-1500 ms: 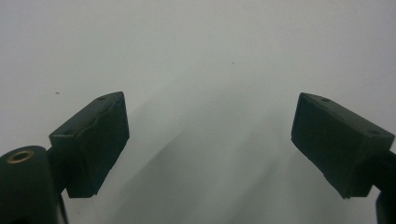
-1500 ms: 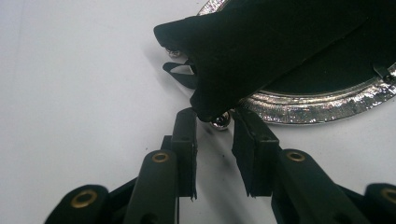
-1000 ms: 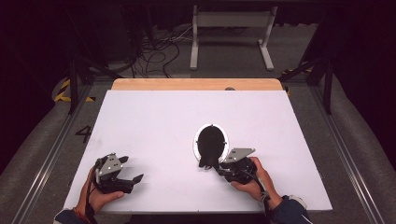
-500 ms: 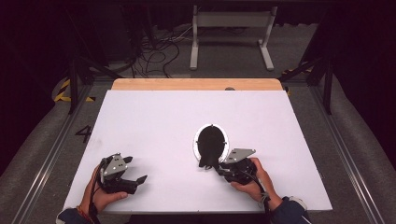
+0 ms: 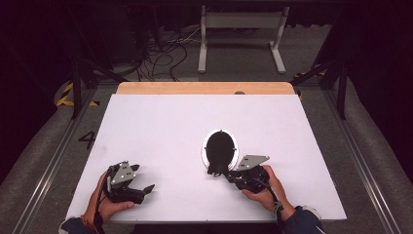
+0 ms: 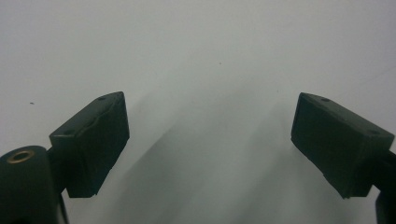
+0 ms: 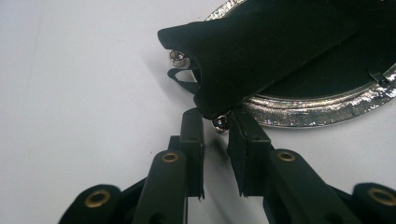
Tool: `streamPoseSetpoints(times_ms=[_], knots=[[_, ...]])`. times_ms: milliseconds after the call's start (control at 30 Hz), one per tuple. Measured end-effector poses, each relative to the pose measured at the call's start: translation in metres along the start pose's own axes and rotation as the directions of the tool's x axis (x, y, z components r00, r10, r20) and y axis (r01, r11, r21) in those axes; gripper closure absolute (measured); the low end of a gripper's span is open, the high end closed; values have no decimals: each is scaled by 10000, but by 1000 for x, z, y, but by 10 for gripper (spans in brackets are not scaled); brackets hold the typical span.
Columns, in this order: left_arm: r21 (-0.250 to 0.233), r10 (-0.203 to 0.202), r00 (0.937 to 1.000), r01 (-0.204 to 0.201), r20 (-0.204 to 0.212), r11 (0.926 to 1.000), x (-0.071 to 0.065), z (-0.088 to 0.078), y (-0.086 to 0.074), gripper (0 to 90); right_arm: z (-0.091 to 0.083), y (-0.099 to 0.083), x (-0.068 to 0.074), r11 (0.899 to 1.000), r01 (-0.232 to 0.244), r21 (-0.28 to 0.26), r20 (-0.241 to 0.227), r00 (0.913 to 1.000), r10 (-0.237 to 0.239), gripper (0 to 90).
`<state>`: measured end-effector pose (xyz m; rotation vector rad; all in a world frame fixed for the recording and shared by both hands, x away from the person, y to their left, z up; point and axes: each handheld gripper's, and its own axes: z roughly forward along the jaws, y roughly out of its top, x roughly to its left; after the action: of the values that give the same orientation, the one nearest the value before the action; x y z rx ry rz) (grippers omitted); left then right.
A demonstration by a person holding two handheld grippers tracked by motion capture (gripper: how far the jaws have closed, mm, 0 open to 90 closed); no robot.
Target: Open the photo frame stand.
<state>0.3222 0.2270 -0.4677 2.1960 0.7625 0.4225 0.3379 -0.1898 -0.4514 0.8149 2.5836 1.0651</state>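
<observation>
Inspector: Right gripper (image 7: 215,122) was found at the near tip of the black cloth piece (image 7: 261,51), its jaws drawn almost together, having just been closing. A small shiny bead (image 7: 220,122) at the cloth's lower corner was seen between the pads (image 7: 192,135); whether it was already pinched could not be told.

Reviewer: Where was the cloth located?

Inspector: It was lying draped over the silver oval frame (image 5: 234,146), right of centre on the white table (image 5: 156,126). Its near end was hanging past the frame's rim, towards the right hand (image 5: 265,190). That overhang was judged to be why the approach was made low and level from the near side.

Reviewer: And the second bead?

Inspector: A second bead (image 7: 178,57) was noted at the cloth's upper corner, untouched.

Reviewer: The other tool?

Inspector: Left gripper (image 5: 141,181) was held well apart at the near left of the table, jaws wide, with nothing between them. It was judged to be kept in reserve.
</observation>
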Motion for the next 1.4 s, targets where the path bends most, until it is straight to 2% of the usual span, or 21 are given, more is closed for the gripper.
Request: streamPoseSetpoints(times_ms=[133, 233, 300, 400, 533, 667, 767, 867, 900, 933, 1000, 1033, 1067, 1167, 1200, 1233, 1267, 1300, 1333, 1367, 1400], knots=[[20, -66, 10000, 66, 14, 10000, -1, 2, 1, 120, -1, -1, -2, 9991, -302, -289, -131, 9995, 298, 758], [84, -18, 10000, 19, -22, 10000, -1, 11, 10, 128, -1, -3, -5, 9967, -661, -477, -475, 9968, 638, 771], [38, 49, 10000, -49, -13, 10000, -1, 18, 19, 131, 1, -4, -9, 9919, -1125, -593, -913, 9901, 1068, 775], [-23, 229, 9993, -229, 279, 9997, -4, 32, 36, 135, 2, -5, -12, 9861, -1470, -775, -1242, 9828, 1367, 758], [274, 796, 9964, -804, 289, 9964, -10, 51, 52, 134, 2, -5, -16, 9779, -1839, -997, -1424, 9753, 1688, 711], [343, 919, 9946, -936, 487, 9950, -17, 63, 65, 131, 5, -5, -18, 9676, -2276, -1091, -1687, 9636, 2076, 676], [324, 1078, 9925, -1098, 580, 9934, -20, 68, 71, 132, 7, -6, -21, 9584, -2646, -1068, -1843, 9525, 2424, 607], [293, 1108, 9922, -1126, 574, 9932, -21, 70, 73, 131, 8, -6, -26, 9444, -3106, -1077, -2249, 9329, 2812, 584], [334, 1133, 9919, -1153, 568, 9928, -22, 72, 74, 131, 9, -5, -27, 9427, -3173, -1036, -2354, 9287, 2867, 581], [360, 1164, 9916, -1185, 563, 9923, -22, 72, 74, 130, 10, -5, -29, 9370, -3341, -1021, -2480, 9207, 3013, 572], [383, 1226, 9909, -1248, 559, 9914, -23, 73, 74, 129, 12, -4, -31, 9245, -3650, -1094, -2499, 9104, 3298, 542], [435, 1236, 9907, -1261, 569, 9911, -23, 74, 74, 129, 12, -3, -33, 9166, -3856, -1053, -2532, 9018, 3503, 528], [428, 1282, 9900, -1308, 586, 9905, -22, 75, 75, 129, 14, -3, -36, 9050, -4129, -1026, -2751, 8861, 3731, 530], [449, 1343, 9892, -1371, 592, 9895, -24, 77, 77, 129, 15, -3, -41, 8894, -4478, -916, -3184, 8595, 3999, 533], [457, 1396, 9884, -1424, 599, 9888, -24, 78, 77, 129, 15, -3, -44, 8735, -4786, -892, -3465, 8371, 4233, 526], [527, 1468, 9874, -1500, 597, 9873, -24, 79, 78, 129, 15, -3, -45, 8667, -4914, -862, -3531, 8285, 4346, 517], [593, 1541, 9863, -1576, 594, 9857, -26, 81, 79, 129, 16, -2, -46, 8527, -5155, -841, -3680, 8113, 4542, 515], [593, 1541, 9863, -1576, 594, 9857, -26, 81, 79, 129, 16, -2, -46, 8527, -5155, -841, -3680, 8113, 4542, 515], [617, 1570, 9857, -1607, 619, 9851, -26, 82, 80, 129, 18, -2, -48, 8392, -5375, -823, -3816, 7949, 4717, 514], [607, 1545, 9859, -1584, 639, 9855, -26, 83, 80, 129, 19, -1, -49, 8323, -5487, -784, -3888, 7856, 4813, 513], [572, 1574, 9852, -1613, 678, 9852, -26, 84, 81, 129, 20, -1, -49, 8189, -5692, -744, -3937, 7712, 5003, 520]])
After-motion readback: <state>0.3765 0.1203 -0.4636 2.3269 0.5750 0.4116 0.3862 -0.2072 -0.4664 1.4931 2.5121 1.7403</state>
